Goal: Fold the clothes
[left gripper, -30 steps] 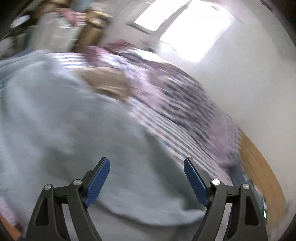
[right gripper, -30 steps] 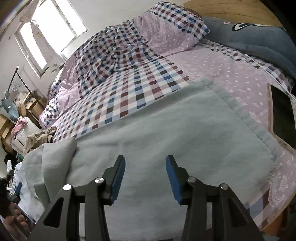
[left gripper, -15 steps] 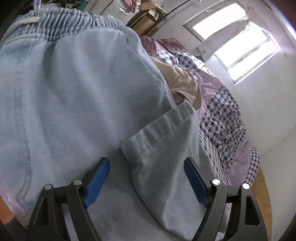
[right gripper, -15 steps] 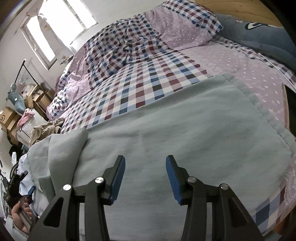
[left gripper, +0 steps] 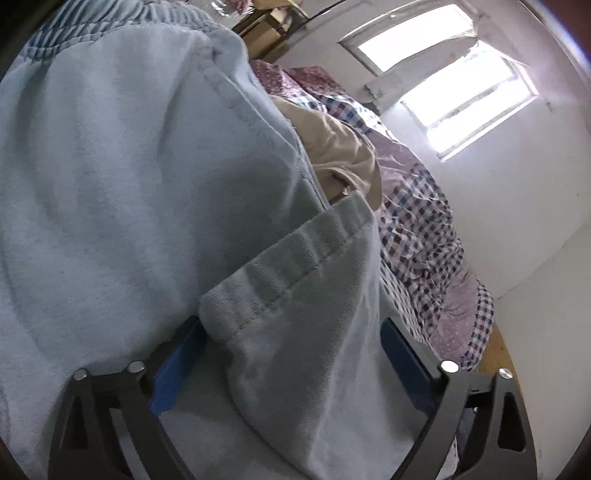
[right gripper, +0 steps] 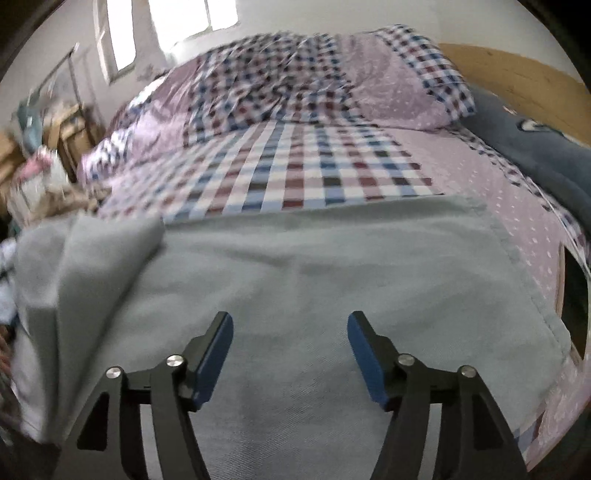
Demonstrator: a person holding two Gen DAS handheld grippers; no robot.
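Note:
Light blue trousers point(right gripper: 332, 266) lie spread across the bed, with one leg end folded back at the left point(right gripper: 103, 251). My right gripper point(right gripper: 290, 332) hovers open just over the flat cloth, nothing between its fingers. In the left wrist view the same trousers fill the frame, with the elastic waistband point(left gripper: 110, 33) at the top. The stitched hem of the folded-back leg point(left gripper: 295, 266) reaches in between the wide-apart blue fingers of my left gripper point(left gripper: 291, 354), which is open; the cloth covers part of both pads.
A beige garment point(left gripper: 340, 155) lies beyond the trousers on the checked and dotted bedding point(right gripper: 295, 173). A dark blue pillow point(right gripper: 535, 147) rests against the wooden headboard point(right gripper: 517, 77). A dark flat object point(right gripper: 572, 280) sits at the bed's right edge. Cluttered shelves point(right gripper: 70, 129) stand at far left.
My left gripper has pushed forward, so the leg hem now lies between its fingers. The right gripper's view has swung sideways with blur, and its fingers stand slightly wider apart.

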